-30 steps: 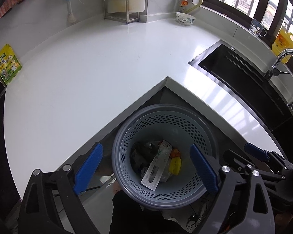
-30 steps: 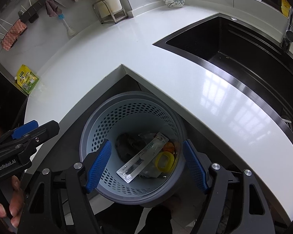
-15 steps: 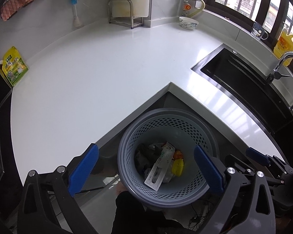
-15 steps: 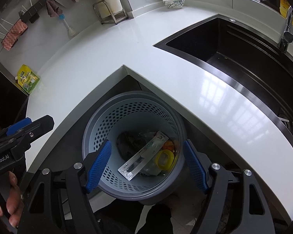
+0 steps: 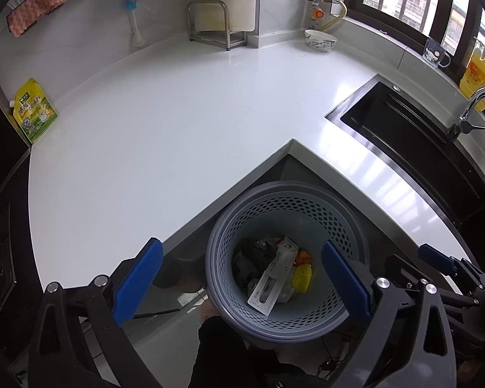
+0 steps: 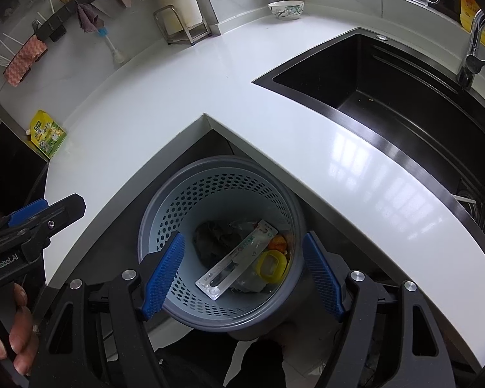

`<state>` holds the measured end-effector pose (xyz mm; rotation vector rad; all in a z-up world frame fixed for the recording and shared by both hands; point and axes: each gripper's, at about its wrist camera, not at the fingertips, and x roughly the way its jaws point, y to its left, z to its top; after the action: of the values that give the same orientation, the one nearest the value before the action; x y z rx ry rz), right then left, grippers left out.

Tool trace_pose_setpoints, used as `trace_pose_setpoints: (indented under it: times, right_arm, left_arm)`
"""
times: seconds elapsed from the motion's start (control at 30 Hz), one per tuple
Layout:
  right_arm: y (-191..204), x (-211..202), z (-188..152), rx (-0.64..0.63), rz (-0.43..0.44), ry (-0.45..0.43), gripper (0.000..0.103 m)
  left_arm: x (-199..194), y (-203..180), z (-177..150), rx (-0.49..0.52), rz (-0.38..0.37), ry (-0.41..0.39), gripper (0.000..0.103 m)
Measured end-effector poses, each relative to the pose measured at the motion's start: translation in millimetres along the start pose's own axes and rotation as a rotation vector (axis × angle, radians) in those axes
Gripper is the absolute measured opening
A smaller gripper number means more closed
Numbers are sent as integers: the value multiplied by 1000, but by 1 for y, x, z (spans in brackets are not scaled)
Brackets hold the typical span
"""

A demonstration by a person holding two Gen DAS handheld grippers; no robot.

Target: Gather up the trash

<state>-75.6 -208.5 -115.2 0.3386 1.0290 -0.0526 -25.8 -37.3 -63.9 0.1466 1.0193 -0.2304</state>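
A grey perforated trash basket [image 5: 274, 207] [image 6: 210, 181] stands on the floor in the inner corner of the white L-shaped counter [image 5: 165, 135] [image 6: 355, 148]. Inside it lie a long white blister pack [image 5: 273, 274] [image 6: 236, 260], a yellow lid [image 5: 302, 277] [image 6: 270, 266], an orange scrap and dark crumpled trash. My left gripper [image 5: 242, 278] hangs open and empty above the basket. My right gripper [image 6: 244, 274] is also open and empty above it. The left gripper also shows at the left edge of the right wrist view [image 6: 32, 223].
A black sink [image 5: 414, 148] [image 6: 404, 97] with a tap is set in the counter on the right. A yellow-green pouch [image 5: 34, 111] [image 6: 47, 133] leans at the far left. A bowl [image 5: 320, 40] [image 6: 286, 9], a metal rack [image 5: 215, 26] and a brush [image 5: 134, 29] stand at the back wall.
Both grippers have drawn up and back from the basket, so it looks smaller and lower in both views. Both stay open and empty.
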Motion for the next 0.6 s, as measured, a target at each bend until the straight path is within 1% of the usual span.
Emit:
trace_pose_setpoints:
  times: [0.6]
  right_arm:
    - [3,-2,1,-13,-3,-5,72]
  left_arm:
    - [0,0,0,-2,28,6,96]
